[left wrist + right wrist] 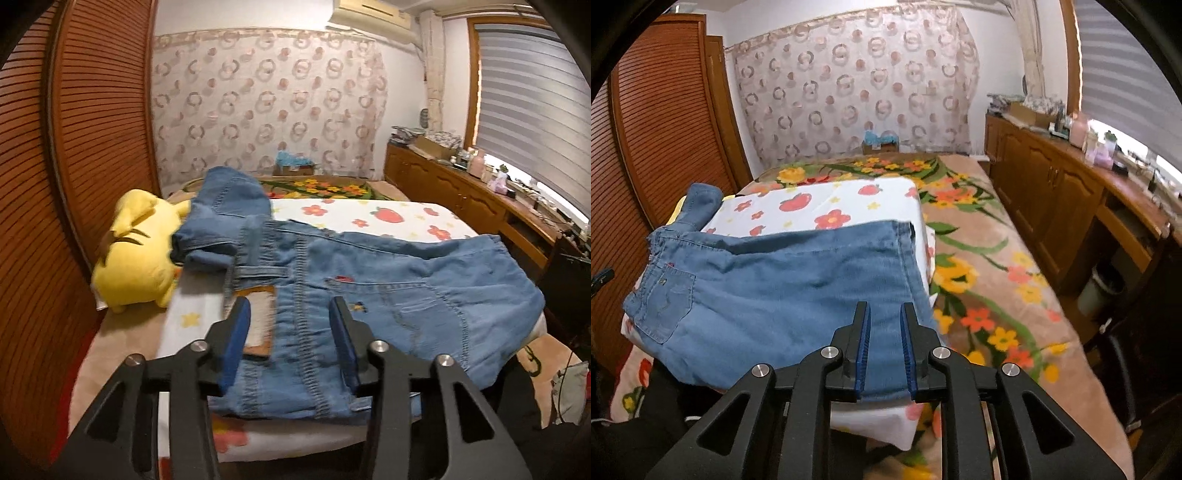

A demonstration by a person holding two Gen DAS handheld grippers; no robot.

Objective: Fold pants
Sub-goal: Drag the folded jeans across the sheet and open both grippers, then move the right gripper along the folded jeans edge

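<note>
The jeans (783, 280) lie folded over but still long, and both the left tongs (291, 314) and right tongs (885, 325) are open, holding nothing.

**Blue jeans, half folded on the bed**

The jeans (388, 295) are faded blue denim, lying back side up across a white sheet with a flower and strawberry print. The waistband end shows a leather patch, belt loops and a back pocket with a small red tab. One leg end is flopped up over the far left corner, bunched.
</note>
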